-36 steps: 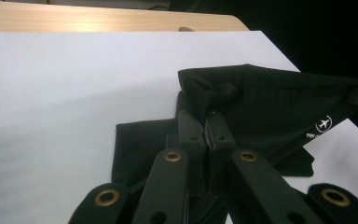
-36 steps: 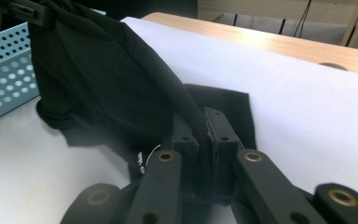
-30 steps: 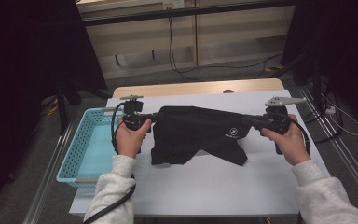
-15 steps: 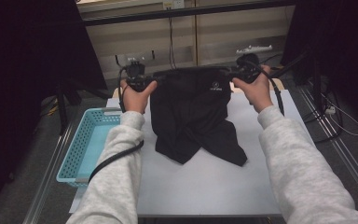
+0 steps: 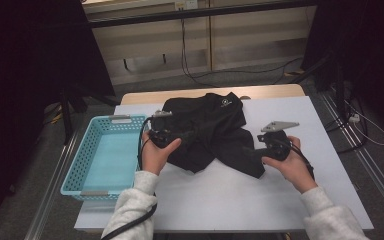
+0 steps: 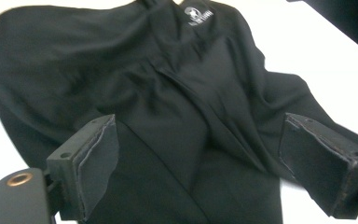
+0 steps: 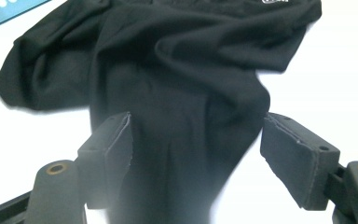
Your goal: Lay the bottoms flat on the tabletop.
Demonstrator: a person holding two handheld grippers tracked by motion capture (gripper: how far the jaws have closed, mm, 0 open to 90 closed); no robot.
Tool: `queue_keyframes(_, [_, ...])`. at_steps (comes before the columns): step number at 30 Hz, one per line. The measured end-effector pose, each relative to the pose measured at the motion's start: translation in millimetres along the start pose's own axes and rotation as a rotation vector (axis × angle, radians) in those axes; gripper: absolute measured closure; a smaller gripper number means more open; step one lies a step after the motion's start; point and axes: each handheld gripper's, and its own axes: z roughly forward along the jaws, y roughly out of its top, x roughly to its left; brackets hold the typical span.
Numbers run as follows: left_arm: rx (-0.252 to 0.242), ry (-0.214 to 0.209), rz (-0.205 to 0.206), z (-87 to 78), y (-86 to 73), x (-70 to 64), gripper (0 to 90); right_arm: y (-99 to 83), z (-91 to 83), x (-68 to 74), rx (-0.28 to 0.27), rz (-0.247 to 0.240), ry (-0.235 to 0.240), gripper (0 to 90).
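Black cloth, a shirt (image 5: 207, 132), lies crumpled across the middle of the white bench (image 5: 300, 200), its collar end toward the top of the high view and a loose flap trailing to the lower right. I have the left gripper (image 5: 167, 136) at the shirt's left edge and the right gripper (image 5: 262, 150) at that lower-right flap. In both gripper views the jaws stand wide apart with cloth lying between them, so neither one has hold of anything.

I judge the folding barely begun: the shirt is down on the bench but bunched, with creases and an overlapping panel showing in the left gripper view (image 6: 177, 107), and nothing squared up. It needs spreading flat, then folding, and perhaps a move to the blue basket (image 5: 105, 155) at the left of the frame, which holds nothing.

A small white logo (image 5: 225, 104) sits near the collar; its lettering is too small and blurred to read.
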Motion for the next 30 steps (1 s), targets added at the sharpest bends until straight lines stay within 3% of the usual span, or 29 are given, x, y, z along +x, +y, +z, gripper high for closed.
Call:
queue_keyframes(3, [0.020,-0.016,0.020,-0.2,-14.5,-8.9,10.9,-19.1,-5.9,7.6,-0.009,0.003,0.001,24.7])
queue_keyframes(7, [0.055,0.002,0.056,4.8,-32.8,-13.6,10.8,-39.4,-5.5,10.8,-0.022,-0.009,-0.022,26.4])
queue_keyframes(9, [0.056,0.011,0.065,7.6,-41.1,-13.6,10.8,-43.0,-4.3,8.0,-0.001,-0.022,-0.027,27.6])
queue_keyframes(11, [0.069,0.021,0.070,12.0,-46.7,-13.8,10.8,-44.6,-6.7,5.3,-0.022,-0.003,-0.036,29.0])
queue_keyframes(12, [0.091,0.014,0.083,14.7,-47.0,-14.1,10.8,-44.5,-8.0,4.7,-0.025,-0.005,-0.040,30.2])
queue_keyframes(16, [0.091,-0.027,0.065,18.5,-49.0,-17.7,10.3,-43.7,-10.7,3.2,-0.035,0.004,-0.034,37.2])
queue_keyframes(22, [0.092,-0.012,0.099,14.8,-51.7,-20.2,10.8,-44.8,-12.3,-0.7,-0.044,0.024,-0.026,50.0])
queue_keyframes(28, [0.107,-0.037,0.121,13.2,-52.0,-23.9,15.5,-43.3,-7.1,3.0,-0.013,-0.020,0.016,65.5])
queue_keyframes(30, [0.108,-0.047,0.129,13.6,-52.6,-25.9,15.3,-43.2,-4.4,2.8,0.007,-0.029,0.003,66.7])
